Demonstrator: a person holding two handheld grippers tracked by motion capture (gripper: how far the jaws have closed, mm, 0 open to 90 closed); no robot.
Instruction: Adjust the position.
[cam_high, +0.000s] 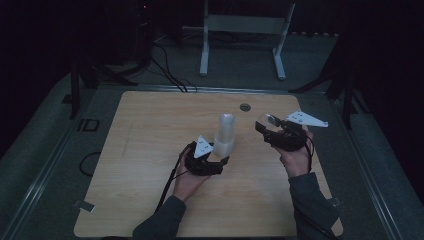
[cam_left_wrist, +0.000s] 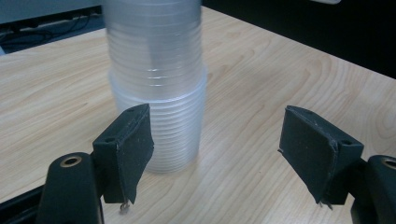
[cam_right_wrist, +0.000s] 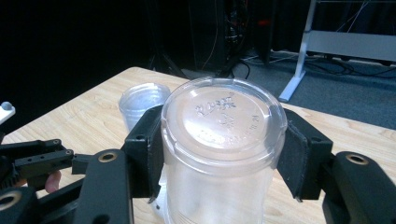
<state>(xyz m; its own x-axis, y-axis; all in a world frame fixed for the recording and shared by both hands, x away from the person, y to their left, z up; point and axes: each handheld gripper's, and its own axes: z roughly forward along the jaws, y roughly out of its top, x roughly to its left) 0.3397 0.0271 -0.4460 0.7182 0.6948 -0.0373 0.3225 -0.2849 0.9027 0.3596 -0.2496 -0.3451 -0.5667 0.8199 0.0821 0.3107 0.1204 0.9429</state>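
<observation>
Dim room; a pale wooden bench (cam_high: 150, 150) carries an upright stack of clear cups (cam_high: 224, 136) near its centre. The left tool (cam_left_wrist: 217, 154) stands beside the stack's base, jaws apart and gripping nothing. The right tool (cam_right_wrist: 224, 154), lifted clear of the bench, is clamped around a single clear cup (cam_right_wrist: 223, 140), base outward.

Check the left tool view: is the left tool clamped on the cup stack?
No: the left tool stands open, with the cup stack beside one pad, not pressed between both.

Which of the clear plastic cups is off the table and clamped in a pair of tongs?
The single clear cup clamped bottom-up in the right tongs. The other cups form an upside-down stack standing on the table.
</observation>
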